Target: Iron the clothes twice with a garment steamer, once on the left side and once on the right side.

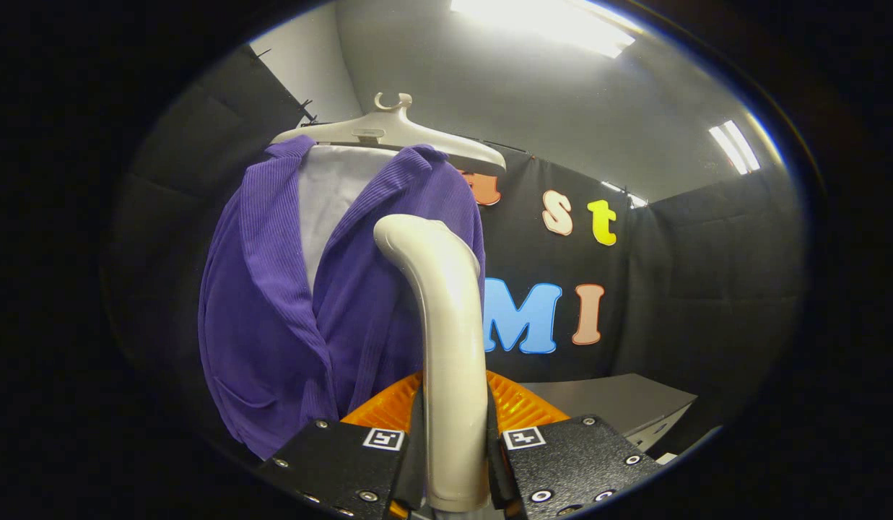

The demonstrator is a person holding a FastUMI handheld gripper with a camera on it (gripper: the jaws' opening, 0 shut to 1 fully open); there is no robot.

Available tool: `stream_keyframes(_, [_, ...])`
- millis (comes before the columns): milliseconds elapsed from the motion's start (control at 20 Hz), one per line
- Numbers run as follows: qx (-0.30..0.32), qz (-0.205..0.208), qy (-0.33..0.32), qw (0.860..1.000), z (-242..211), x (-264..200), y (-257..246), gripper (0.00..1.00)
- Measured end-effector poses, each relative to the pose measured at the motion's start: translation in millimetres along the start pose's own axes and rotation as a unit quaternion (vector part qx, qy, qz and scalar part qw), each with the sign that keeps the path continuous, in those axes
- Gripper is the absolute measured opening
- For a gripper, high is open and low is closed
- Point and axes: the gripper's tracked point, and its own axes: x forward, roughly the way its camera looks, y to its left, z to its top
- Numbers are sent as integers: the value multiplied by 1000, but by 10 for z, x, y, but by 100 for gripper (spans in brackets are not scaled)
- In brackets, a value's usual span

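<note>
In the gripper view, the gripper [455, 440] is closed on the steamer handle [446, 347]: one finger presses each side of the pale, curved handle, which rises straight up from between them and bends over at its top toward the clothes. The bent top of the handle overlaps the right front panel of the purple jacket [302, 310] as seen from here; whether it touches the cloth or stands just short of it cannot be told.

The jacket hangs on a pale hanger [388, 133] with a hook at its top, beyond the fingers and a little to their left. It is open at the front, its two ribbed lapels falling apart to show a white shirt [330, 195] beneath. The left edge of the jacket hangs free against the dark booth wall [706, 289], with some open room beside it. Its lower hem drops down to just beside the left finger.

Right of the handle, the jacket's shoulder edge ends near the hanger's arm, and past it lies clear space back to the wall. A grey table [619, 401] sits low on that side, its corner edge near the right finger. Ceiling lights [554, 25] shine overhead, well above the hanger.
</note>
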Motion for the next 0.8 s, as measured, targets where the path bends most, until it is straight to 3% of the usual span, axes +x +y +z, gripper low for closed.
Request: stream_keyframes(800, [-45, 54, 90, 993, -1286, -331, 88, 36])
